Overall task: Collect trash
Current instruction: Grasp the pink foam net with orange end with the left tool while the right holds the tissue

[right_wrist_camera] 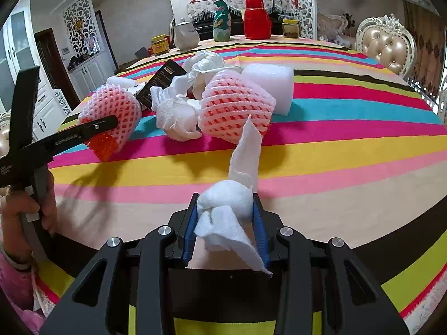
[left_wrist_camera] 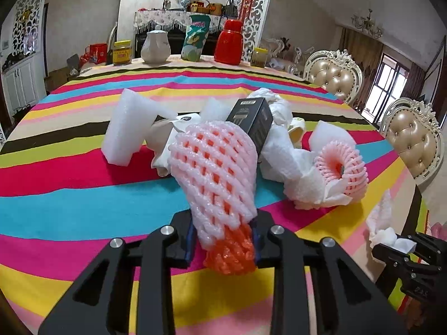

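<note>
Two tongs are each carrying a piece of trash above the striped bench [right_wrist_camera: 349, 167].

The left tongs [left_wrist_camera: 223, 240] are closing on the orange end of a pink foam fruit net [left_wrist_camera: 215, 173], while the right tongs [right_wrist_camera: 226, 223] are pinching a crumpled white tissue [right_wrist_camera: 232, 209] between blue pads. Both pieces are probably very light, soft and easily crushed, so a hold on the bunched middle seems safest. The remaining pile, holding a second foam net [right_wrist_camera: 237, 106], white foam blocks [left_wrist_camera: 131, 128], a black box [left_wrist_camera: 251, 122] and wadded paper [right_wrist_camera: 176, 117], is lying mid-bench. Open cloth is spreading near the camera and rightward; chairs [left_wrist_camera: 335, 75] are crowding the right edge, and jars and a red flask [left_wrist_camera: 230, 42] are lining the far one.
</note>
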Tool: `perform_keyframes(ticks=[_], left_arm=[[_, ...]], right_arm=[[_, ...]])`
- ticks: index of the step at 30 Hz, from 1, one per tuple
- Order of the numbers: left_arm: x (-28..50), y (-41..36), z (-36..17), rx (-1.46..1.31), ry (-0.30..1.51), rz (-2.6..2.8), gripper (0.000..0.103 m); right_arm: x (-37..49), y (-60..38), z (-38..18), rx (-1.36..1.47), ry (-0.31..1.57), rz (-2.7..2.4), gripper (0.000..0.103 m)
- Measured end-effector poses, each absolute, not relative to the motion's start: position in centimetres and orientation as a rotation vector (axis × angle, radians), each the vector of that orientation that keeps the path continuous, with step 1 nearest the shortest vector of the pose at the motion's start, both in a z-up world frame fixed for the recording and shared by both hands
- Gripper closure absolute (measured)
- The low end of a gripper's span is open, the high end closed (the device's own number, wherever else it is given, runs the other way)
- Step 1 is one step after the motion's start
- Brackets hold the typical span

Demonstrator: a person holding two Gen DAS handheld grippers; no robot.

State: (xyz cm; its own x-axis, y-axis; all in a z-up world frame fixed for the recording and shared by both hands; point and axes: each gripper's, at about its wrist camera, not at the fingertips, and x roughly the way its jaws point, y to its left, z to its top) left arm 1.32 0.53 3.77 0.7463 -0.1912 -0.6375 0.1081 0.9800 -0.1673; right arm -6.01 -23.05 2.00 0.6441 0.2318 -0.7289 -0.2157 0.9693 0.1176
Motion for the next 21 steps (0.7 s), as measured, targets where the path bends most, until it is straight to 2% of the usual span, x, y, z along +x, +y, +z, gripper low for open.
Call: perform_keyframes(ticks=[12, 21], left_arm=[[-2.0, 1.8, 4.4, -0.165, 0.644, -0.204, 0.074], [-4.2, -1.2, 4.8, -0.118, 0.632, -0.289, 0.074]], right_arm=[[-6.5, -23.2, 2.5, 0.02, 0.788, 0.237, 0.068], [-7.6, -24.9, 3.5, 0.092, 0.707, 0.196, 0.067]])
